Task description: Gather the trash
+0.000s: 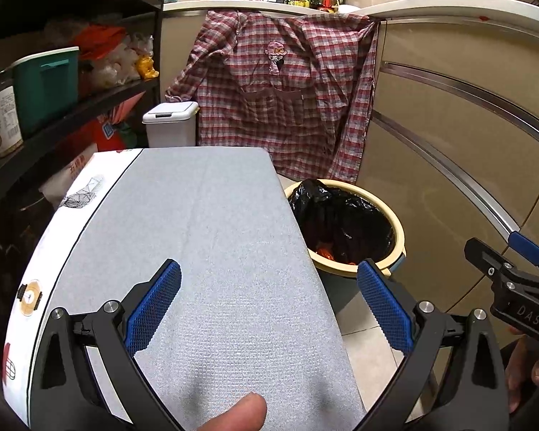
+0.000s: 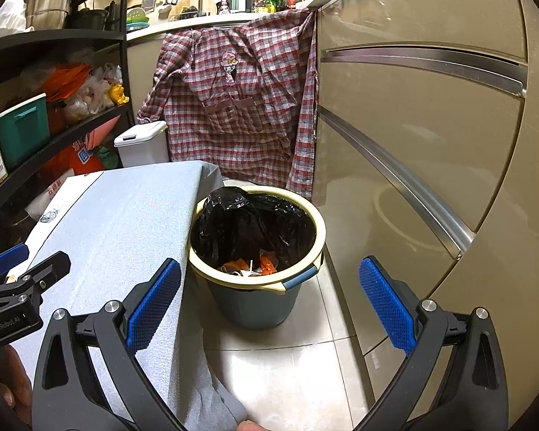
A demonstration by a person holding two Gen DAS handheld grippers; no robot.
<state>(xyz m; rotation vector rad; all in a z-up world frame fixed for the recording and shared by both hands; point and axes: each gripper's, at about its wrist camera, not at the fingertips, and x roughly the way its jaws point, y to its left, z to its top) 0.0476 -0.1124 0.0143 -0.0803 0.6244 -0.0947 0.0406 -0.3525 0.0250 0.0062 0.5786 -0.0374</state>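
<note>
Both the left gripper [image 1: 269, 305] and right gripper [image 2: 269, 305] gape empty; ahead, the grey cloth-covered table [image 1: 204, 233] looks bare, wrappers already inside the lined bin [image 2: 258, 237].

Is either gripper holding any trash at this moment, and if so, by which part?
Nothing is held. The left gripper and right gripper are both open with empty jaws.

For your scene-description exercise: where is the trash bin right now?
In the right wrist view the bin stands on the tiled floor at centre, beside the grey-covered table on its left, cabinet doors on its right, plaid shirt behind.
</note>
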